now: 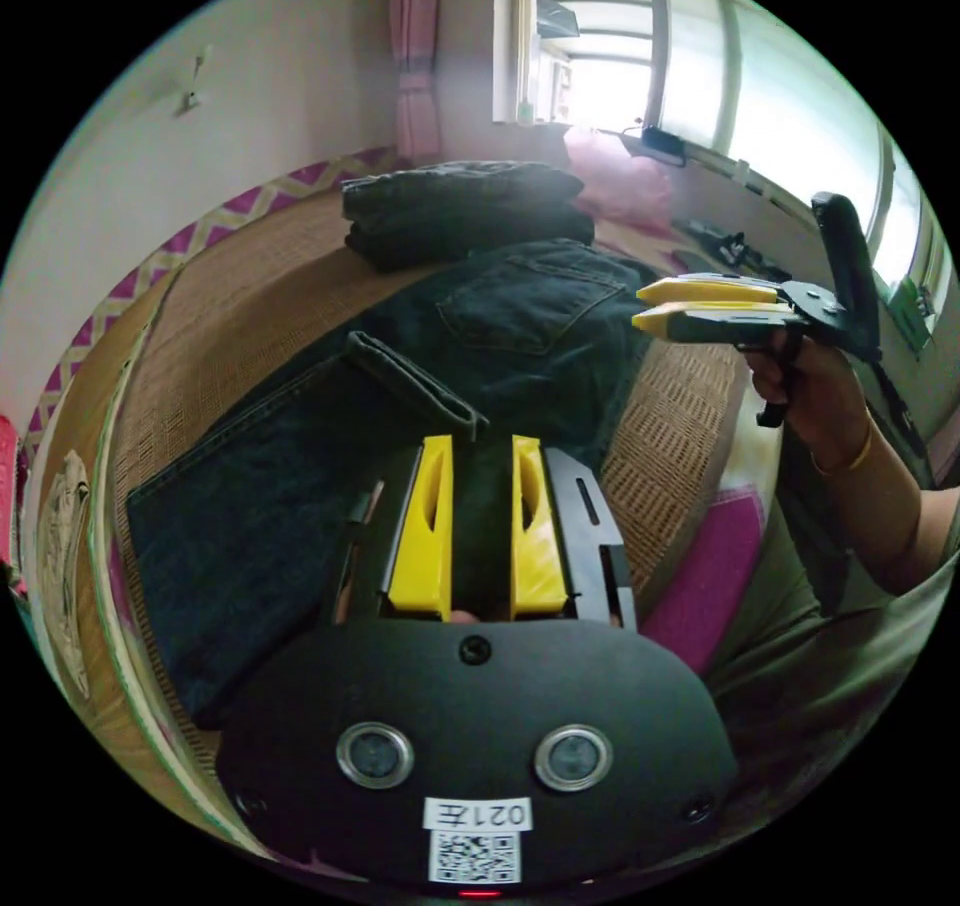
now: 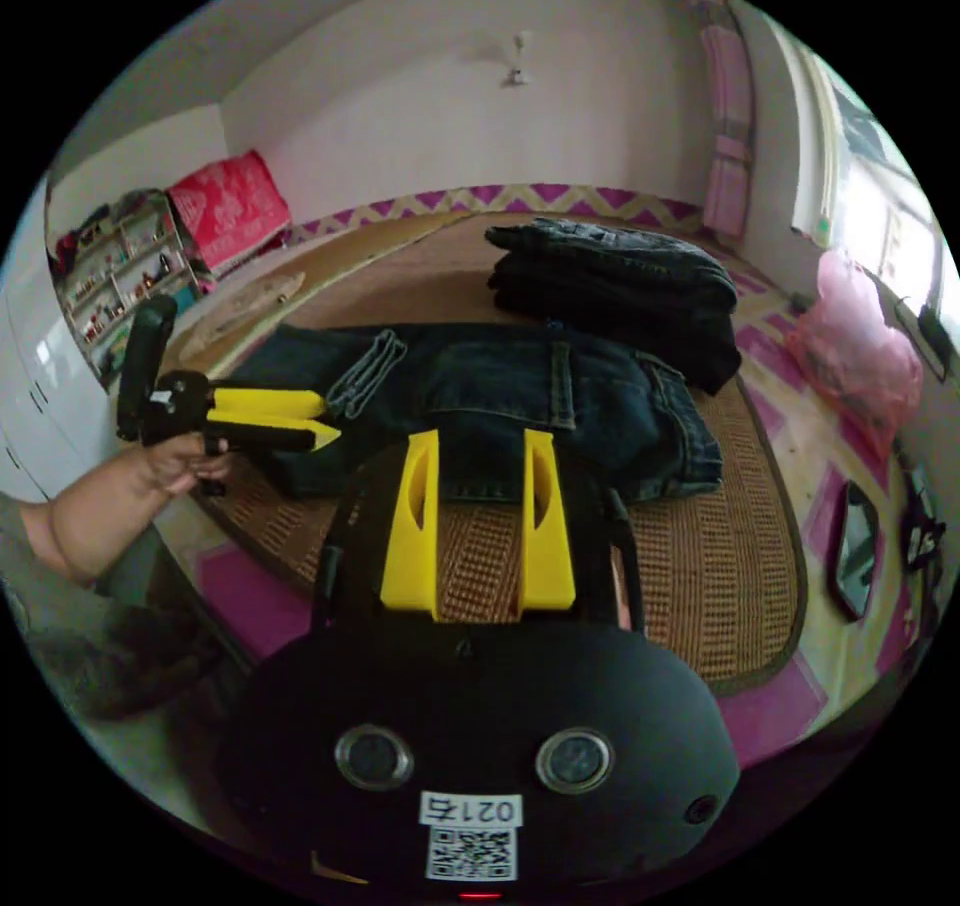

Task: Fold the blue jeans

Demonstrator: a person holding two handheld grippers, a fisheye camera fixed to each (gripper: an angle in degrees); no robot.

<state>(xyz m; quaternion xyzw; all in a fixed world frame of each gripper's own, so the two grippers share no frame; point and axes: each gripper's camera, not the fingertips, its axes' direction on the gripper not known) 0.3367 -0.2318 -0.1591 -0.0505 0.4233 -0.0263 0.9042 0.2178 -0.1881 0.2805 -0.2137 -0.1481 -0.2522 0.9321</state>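
Dark blue jeans (image 1: 300,466) lie flat on a woven mat (image 1: 230,306), one leg hem (image 1: 420,386) folded back over the thigh part. In the right gripper view the same jeans (image 2: 520,396) stretch across the mat with the waist toward the right. My left gripper (image 1: 482,443) hovers open just above the leg fabric, nothing between its jaws. It also appears as the left gripper (image 2: 328,419) at the hem end. My right gripper (image 2: 480,446) is open above the mat by the near edge of the jeans. Seen from the side, the right gripper (image 1: 637,308) is held in a hand off the waist end.
A stack of folded dark jeans (image 1: 460,206) (image 2: 610,276) sits on the mat behind. A pink bag (image 2: 860,356) lies by the window wall. Dark objects (image 2: 860,546) lie on the pink surface (image 2: 770,706) beyond the mat. A shelf (image 2: 110,276) and a red cushion (image 2: 225,206) stand far left.
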